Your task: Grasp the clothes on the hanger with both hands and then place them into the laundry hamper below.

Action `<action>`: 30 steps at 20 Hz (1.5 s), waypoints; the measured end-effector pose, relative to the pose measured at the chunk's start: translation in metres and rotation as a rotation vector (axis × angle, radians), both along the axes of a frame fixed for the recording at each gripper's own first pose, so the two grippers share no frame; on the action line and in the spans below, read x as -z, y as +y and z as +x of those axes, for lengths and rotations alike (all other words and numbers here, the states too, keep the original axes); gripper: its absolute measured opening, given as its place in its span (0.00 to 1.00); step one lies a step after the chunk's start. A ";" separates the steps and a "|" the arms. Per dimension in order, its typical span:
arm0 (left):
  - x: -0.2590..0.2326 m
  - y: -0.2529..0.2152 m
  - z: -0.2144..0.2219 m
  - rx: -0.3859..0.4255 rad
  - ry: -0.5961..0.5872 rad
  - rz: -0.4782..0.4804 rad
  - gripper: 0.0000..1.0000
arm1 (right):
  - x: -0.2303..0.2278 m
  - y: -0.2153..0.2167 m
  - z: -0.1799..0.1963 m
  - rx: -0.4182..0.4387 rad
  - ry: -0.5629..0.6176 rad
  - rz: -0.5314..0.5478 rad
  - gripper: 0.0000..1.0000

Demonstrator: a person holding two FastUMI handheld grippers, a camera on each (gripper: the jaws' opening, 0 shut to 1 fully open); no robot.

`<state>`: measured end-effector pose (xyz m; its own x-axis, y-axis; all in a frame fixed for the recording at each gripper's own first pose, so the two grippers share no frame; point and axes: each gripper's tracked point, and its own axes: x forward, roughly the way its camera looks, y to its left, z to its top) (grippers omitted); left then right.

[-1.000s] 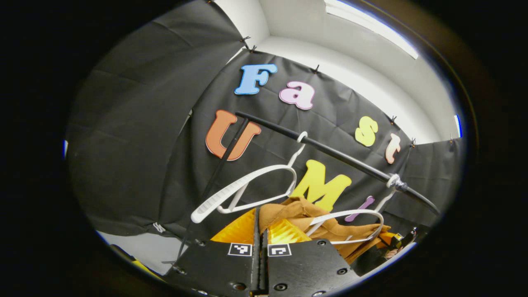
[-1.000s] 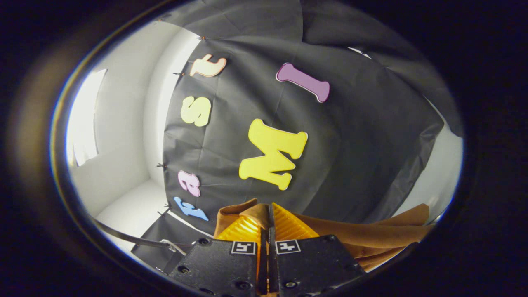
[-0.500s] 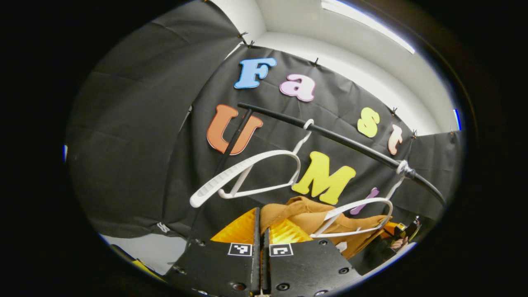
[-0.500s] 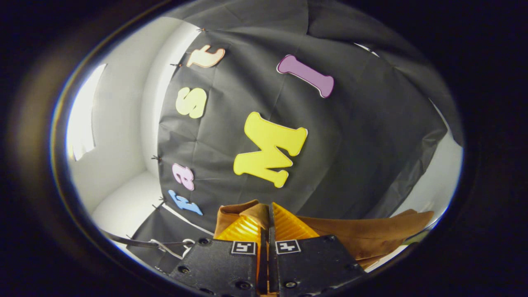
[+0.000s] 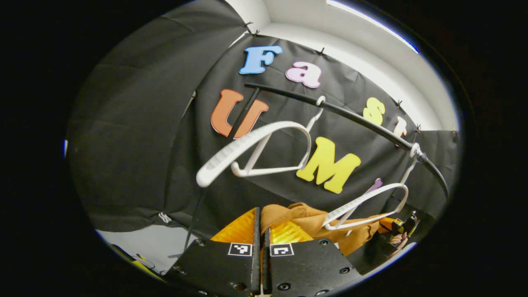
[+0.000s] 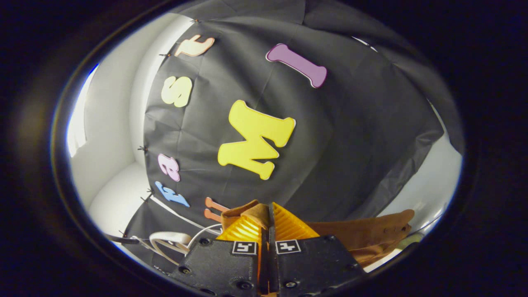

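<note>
Your left gripper (image 5: 260, 222) had its fingers pressed together on a fold of the brown clothes (image 5: 313, 220). The cloth came up right between the two fingers and bunched just past their tips. From there it ran off to the right, toward your other gripper (image 5: 402, 229) and the hand (image 5: 397, 239) that held it at the far edge of the left gripper view.

Above the cloth, a black rail (image 5: 354, 117) crossed the booth. Two white hangers hung from it. The near hanger (image 5: 255, 150) was bare and well above the clothes. The far hanger (image 5: 367, 204) sat just over the cloth, and its lower bar looked close to the cloth, but you could not tell if they touched.

Your right gripper (image 6: 267, 220) also had its fingers pressed together, pinching another bit of the brown clothes (image 6: 363, 235). A small fold stuck up beside the left finger, and the rest of the cloth spread out to the right and drooped low. In the right gripper view, a white hanger (image 6: 169, 239) showed low on the left, beside the fingers and apart from the cloth.
</note>
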<state>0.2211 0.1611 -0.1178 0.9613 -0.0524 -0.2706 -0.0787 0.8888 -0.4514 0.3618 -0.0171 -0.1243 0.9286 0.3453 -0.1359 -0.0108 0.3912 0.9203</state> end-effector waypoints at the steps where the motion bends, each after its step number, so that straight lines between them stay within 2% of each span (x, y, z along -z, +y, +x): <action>1: 0.006 0.000 -0.002 -0.002 0.012 0.004 0.02 | 0.008 0.001 -0.003 -0.004 0.009 -0.002 0.04; 4: 0.025 -0.006 -0.010 0.004 0.055 0.003 0.02 | 0.028 0.002 -0.014 -0.009 0.037 0.012 0.03; 5: 0.032 -0.009 -0.012 0.008 0.068 0.006 0.02 | 0.033 0.003 -0.017 -0.011 0.045 0.009 0.07; 6: 0.038 -0.009 -0.016 0.009 0.075 0.013 0.02 | 0.040 0.003 -0.023 -0.014 0.053 0.001 0.04; 9: 0.041 -0.010 -0.024 0.018 0.085 0.027 0.02 | 0.046 0.008 -0.037 -0.031 0.062 -0.022 0.04; 16: 0.041 -0.024 -0.050 0.045 0.106 0.145 0.00 | 0.050 0.035 -0.080 -0.102 0.054 -0.121 0.04; 25: 0.040 -0.076 -0.081 0.143 0.130 0.230 0.00 | 0.055 0.093 -0.143 -0.252 0.054 -0.132 0.04; 27: 0.039 -0.088 -0.088 0.170 0.125 0.236 0.00 | 0.055 0.108 -0.157 -0.294 0.050 -0.145 0.00; 28: 0.038 -0.095 -0.092 0.185 0.122 0.234 0.00 | 0.055 0.116 -0.164 -0.314 0.049 -0.155 0.04; 30: 0.034 -0.112 -0.097 0.218 0.117 0.226 0.00 | 0.050 0.133 -0.175 -0.356 0.039 -0.161 0.04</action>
